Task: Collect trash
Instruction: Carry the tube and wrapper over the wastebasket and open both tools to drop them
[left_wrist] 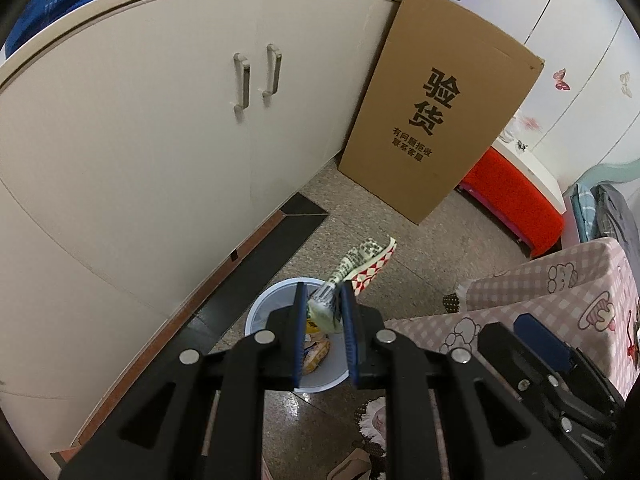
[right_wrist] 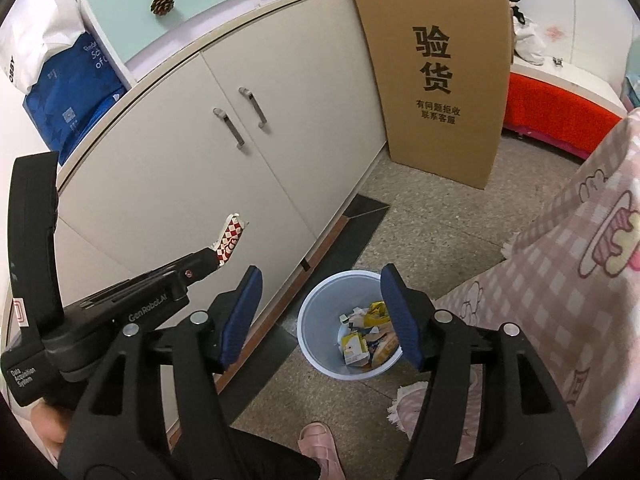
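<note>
**Red-checked wrapper pinched above the bin**

Red-and-white checks and black-and-white print cover the crumpled wrapper (left_wrist: 362, 266), a flattened paper strip whose lower end is squeezed between the blue pads of the left tongs (left_wrist: 325, 300). Its free end fans upward toward one o'clock in the left wrist view. The left tongs are clamped on it, reaching forward and tilted down, with the pale blue bin (left_wrist: 260, 312) directly beneath their tips. From the right wrist view, the left tongs (right_wrist: 214, 262) enter at nine o'clock and slant up to the right, the checked wrapper (right_wrist: 230, 238) sticking out past their tip against the cupboard doors.

The right tongs (right_wrist: 322, 300) are spread wide with nothing between the pads, pointing down at the bin (right_wrist: 316, 320) at six o'clock. Inside lie yellow and white cartons and paper scraps (right_wrist: 366, 340).

Beyond the bin, the cream cupboard (right_wrist: 248, 168) runs from nine to twelve o'clock. A tall cardboard box (right_wrist: 436, 68) with black characters leans at one o'clock. A pink checked cloth (right_wrist: 580, 280) hangs at three o'clock. A pink slipper (right_wrist: 320, 448) sits on the speckled floor (right_wrist: 436, 224) at six o'clock.
</note>
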